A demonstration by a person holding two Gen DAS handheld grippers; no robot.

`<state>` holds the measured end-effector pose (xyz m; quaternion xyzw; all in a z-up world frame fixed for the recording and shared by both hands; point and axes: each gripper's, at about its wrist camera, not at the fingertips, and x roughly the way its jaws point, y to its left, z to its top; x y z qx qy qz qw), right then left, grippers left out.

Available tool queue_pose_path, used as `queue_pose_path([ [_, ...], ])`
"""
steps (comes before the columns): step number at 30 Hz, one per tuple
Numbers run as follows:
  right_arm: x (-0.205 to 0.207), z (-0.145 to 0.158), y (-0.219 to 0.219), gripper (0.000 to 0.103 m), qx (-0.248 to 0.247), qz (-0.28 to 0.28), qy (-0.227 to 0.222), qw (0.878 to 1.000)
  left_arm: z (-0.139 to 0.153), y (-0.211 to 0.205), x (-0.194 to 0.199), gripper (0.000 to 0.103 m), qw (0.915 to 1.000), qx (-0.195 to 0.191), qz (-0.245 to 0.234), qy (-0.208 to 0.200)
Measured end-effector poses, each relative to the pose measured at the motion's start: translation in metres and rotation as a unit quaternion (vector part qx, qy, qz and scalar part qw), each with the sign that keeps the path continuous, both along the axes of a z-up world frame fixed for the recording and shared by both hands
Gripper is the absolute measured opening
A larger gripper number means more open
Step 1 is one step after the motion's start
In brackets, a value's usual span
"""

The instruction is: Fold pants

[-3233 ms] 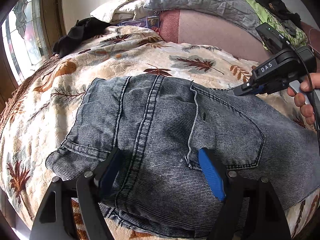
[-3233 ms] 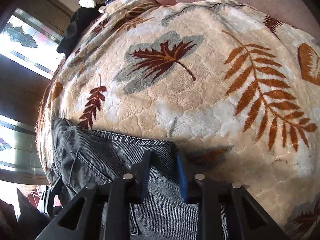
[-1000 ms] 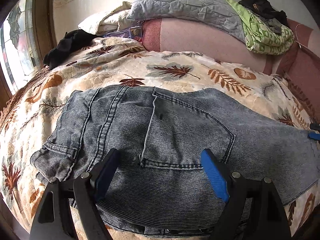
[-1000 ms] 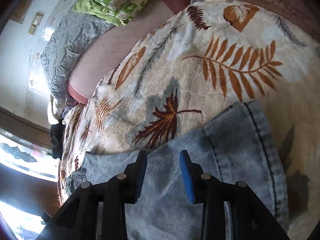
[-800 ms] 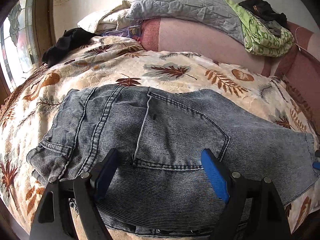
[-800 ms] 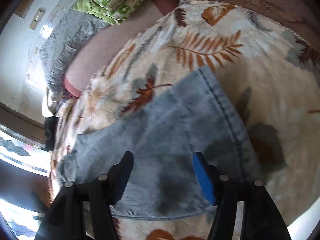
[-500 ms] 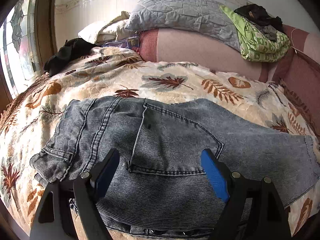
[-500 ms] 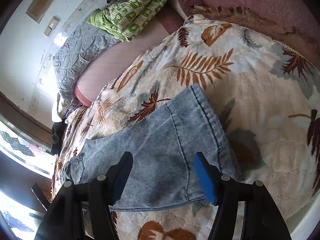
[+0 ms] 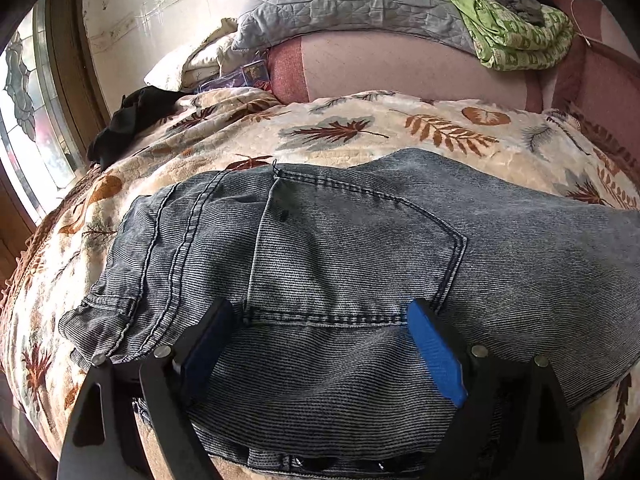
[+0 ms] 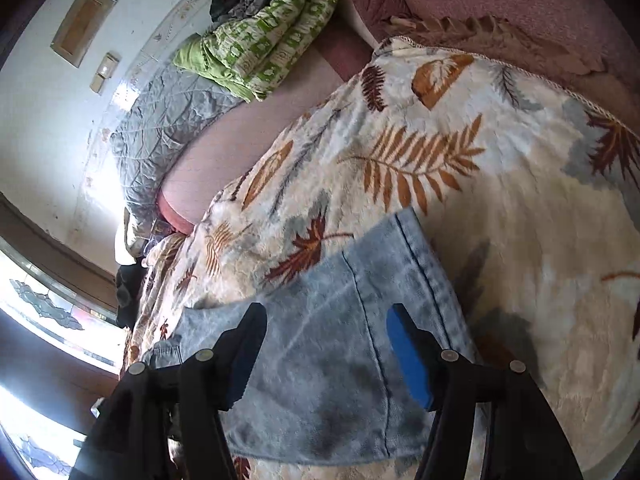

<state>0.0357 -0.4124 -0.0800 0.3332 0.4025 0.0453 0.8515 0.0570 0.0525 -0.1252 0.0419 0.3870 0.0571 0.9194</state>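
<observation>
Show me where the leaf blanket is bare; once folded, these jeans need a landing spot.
Bare leaf blanket lies between the jeans and the pink backrest, and beyond the leg hem toward the blanket's fringed edge. It is crowded at the far left corner: a black garment, pillows and a quilt. A green blanket tops the backrest.

Right gripper (image 10: 322, 338) hovers apart-fingered over the pants' hem (image 10: 424, 264).
</observation>
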Motion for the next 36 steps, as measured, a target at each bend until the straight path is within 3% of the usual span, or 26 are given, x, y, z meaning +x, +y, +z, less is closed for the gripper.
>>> queue_pose_path([
  [4, 0.042, -0.008, -0.006, 0.066, 0.048, 0.005, 0.01, 0.999, -0.001, 0.002, -0.001, 0.09, 1.0, -0.004, 0.0, -0.004],
  [7, 0.06, -0.035, -0.018, 0.066, 0.021, -0.027, 0.064, 0.997, -0.003, 0.001, -0.001, 0.091, 1.0, -0.001, 0.001, -0.007],
  [8, 0.061, -0.048, -0.024, 0.066, 0.044, -0.03, 0.078, 0.996, -0.003, 0.001, -0.001, 0.092, 1.0, 0.0, 0.002, -0.008],
  [10, 0.053, -0.048, -0.032, 0.066, 0.075, -0.039, 0.053, 0.995, -0.004, 0.001, -0.001, 0.092, 0.9999, 0.001, 0.003, -0.01],
  [13, 0.035, -0.028, -0.03, 0.066, 0.054, -0.039, 0.023, 0.998, -0.005, 0.0, 0.0, 0.094, 0.9999, 0.001, 0.007, -0.01],
  [16, 0.008, -0.014, -0.018, 0.066, 0.066, -0.013, 0.002, 0.998, -0.005, 0.001, 0.0, 0.095, 0.9999, 0.0, 0.008, -0.01],
  [20, -0.027, -0.012, 0.009, 0.066, 0.047, 0.028, 0.013, 0.998, -0.005, 0.001, 0.001, 0.095, 0.9999, -0.001, 0.009, -0.01],
  [24, -0.041, -0.041, 0.02, 0.071, 0.014, 0.035, 0.058, 0.998, -0.005, 0.001, 0.001, 0.095, 0.9999, -0.001, 0.01, -0.009],
  [27, -0.044, -0.031, 0.016, 0.071, 0.022, 0.028, 0.032, 0.999, -0.004, 0.002, 0.0, 0.095, 0.9999, -0.003, 0.009, -0.01],
  [30, -0.054, -0.02, 0.017, 0.071, 0.0, 0.018, -0.012, 1.0, -0.003, 0.003, -0.001, 0.095, 0.9999, -0.006, 0.007, -0.009],
  [32, -0.052, -0.024, 0.02, 0.072, 0.0, 0.021, -0.003, 1.0, -0.002, 0.004, -0.001, 0.095, 0.9999, -0.01, 0.007, -0.008],
  [34, -0.044, -0.036, 0.024, 0.073, -0.013, 0.025, 0.04, 0.999, 0.001, 0.003, -0.002, 0.095, 0.9998, -0.013, 0.008, -0.009],
  [36, -0.044, -0.034, 0.028, 0.073, -0.031, 0.031, 0.035, 0.998, 0.013, 0.001, -0.009, 0.095, 0.9993, -0.013, 0.002, -0.034],
])
